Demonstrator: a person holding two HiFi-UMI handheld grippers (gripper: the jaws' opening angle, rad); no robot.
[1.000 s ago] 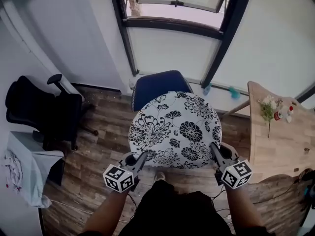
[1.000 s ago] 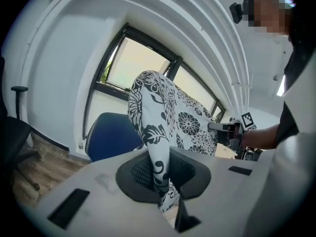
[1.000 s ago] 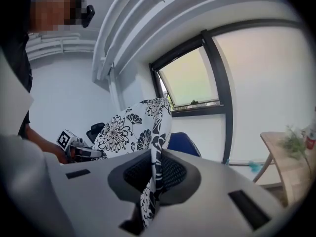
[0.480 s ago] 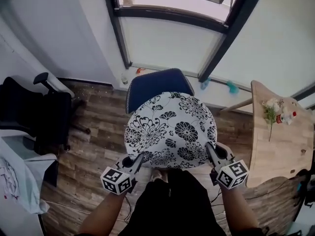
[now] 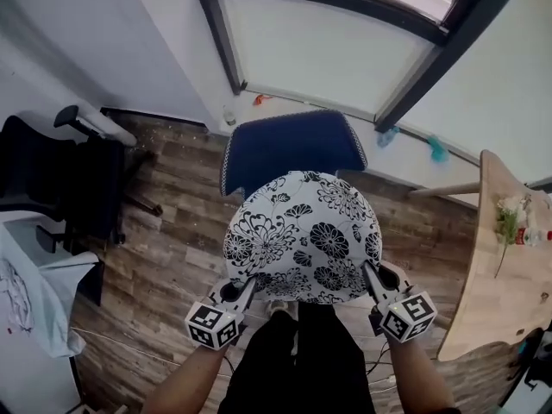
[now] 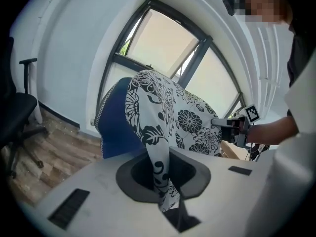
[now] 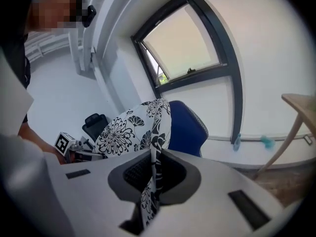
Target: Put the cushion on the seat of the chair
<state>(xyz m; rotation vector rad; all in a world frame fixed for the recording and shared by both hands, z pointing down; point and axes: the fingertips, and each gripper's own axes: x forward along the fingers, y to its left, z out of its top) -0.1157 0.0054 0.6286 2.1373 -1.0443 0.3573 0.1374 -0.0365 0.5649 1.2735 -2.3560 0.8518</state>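
A round white cushion (image 5: 304,237) with black flowers hangs flat between both grippers, over the front of a blue chair (image 5: 289,148). My left gripper (image 5: 244,287) is shut on the cushion's near left edge. My right gripper (image 5: 367,274) is shut on its near right edge. In the left gripper view the cushion (image 6: 168,122) runs out of the jaws, with the blue chair (image 6: 114,130) behind it and the other gripper (image 6: 232,127) beyond. The right gripper view shows the cushion's fabric (image 7: 148,137) pinched in the jaws and the chair (image 7: 187,127) past it.
A black office chair (image 5: 69,179) stands at the left on the wooden floor. A wooden table (image 5: 504,274) with a small plant lies at the right. A window with a dark frame (image 5: 345,15) stands behind the blue chair. A white cloth (image 5: 21,296) lies at the far left.
Both grippers have come down and forward with the cushion, which now hangs lower and nearer the blue chair. More of the chair's seat shows behind the cushion.
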